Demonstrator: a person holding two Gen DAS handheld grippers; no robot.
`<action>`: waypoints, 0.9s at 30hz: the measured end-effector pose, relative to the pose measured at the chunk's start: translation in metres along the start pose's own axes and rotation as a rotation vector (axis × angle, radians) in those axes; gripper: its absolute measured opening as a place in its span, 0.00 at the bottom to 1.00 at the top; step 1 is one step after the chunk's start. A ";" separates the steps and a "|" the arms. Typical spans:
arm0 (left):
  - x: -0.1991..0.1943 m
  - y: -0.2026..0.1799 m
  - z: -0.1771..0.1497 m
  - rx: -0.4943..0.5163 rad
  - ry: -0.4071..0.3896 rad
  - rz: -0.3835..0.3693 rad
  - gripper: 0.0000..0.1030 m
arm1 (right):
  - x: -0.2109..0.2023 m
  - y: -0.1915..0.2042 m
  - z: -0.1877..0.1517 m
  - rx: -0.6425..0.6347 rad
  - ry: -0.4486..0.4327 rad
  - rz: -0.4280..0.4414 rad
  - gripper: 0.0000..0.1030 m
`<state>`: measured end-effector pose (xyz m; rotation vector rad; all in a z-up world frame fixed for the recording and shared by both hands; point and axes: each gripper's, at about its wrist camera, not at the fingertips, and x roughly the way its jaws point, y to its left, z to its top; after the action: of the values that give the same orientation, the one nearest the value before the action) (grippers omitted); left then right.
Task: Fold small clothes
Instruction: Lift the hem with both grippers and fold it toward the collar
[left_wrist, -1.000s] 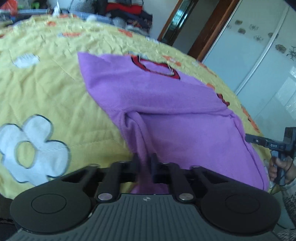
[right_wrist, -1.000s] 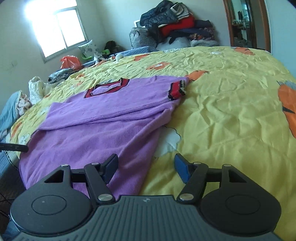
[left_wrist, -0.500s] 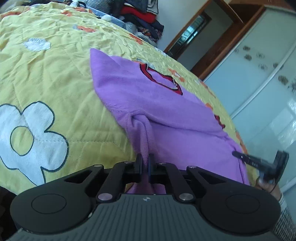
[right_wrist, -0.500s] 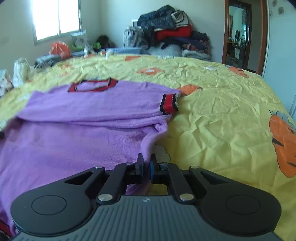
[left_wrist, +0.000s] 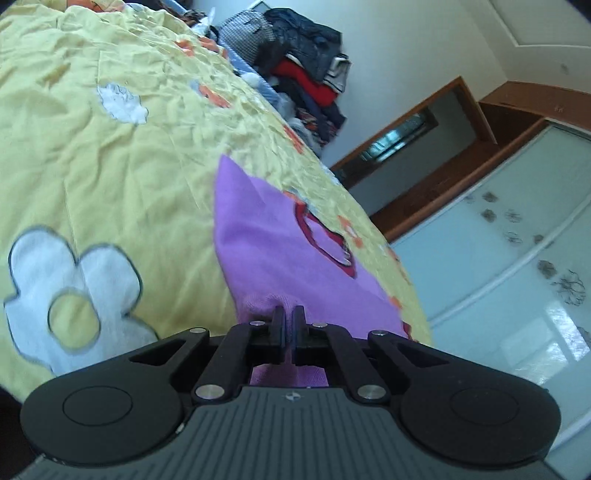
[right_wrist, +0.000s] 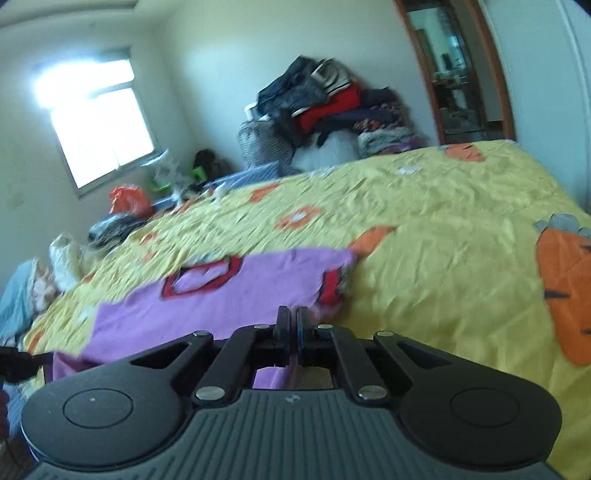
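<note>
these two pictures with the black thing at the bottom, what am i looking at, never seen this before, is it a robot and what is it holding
No robot here: a person holds a hand-held two-finger gripper in each hand, and each one carries a wide-angle camera looking forward along its fingers. The black shape at the bottom of each picture is the gripper itself.

One picture comes from the left gripper, the other from the right gripper. Both look across a bed with a yellow quilt printed with flowers and carrots. A purple sweater with red trim lies on it. Each gripper is shut on the near edge of that sweater, so the person holds it at two points, probably to fold it. A pile of clothes sits against the far wall, with a window to the side. The pictures are slightly blurred.
</note>
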<state>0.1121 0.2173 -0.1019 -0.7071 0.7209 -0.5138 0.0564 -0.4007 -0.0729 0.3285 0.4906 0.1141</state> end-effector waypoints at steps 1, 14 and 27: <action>0.003 -0.001 0.005 0.005 0.000 -0.003 0.03 | 0.005 -0.007 0.002 0.012 0.012 -0.011 0.02; -0.049 0.005 -0.053 0.350 0.114 0.066 0.65 | -0.043 -0.010 -0.074 0.039 0.200 -0.011 0.83; -0.010 0.012 -0.099 0.280 0.210 -0.034 0.05 | -0.075 0.062 -0.133 -0.028 0.164 0.122 0.07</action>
<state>0.0346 0.1925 -0.1598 -0.4074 0.8146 -0.7118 -0.0745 -0.3184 -0.1293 0.3234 0.6307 0.2673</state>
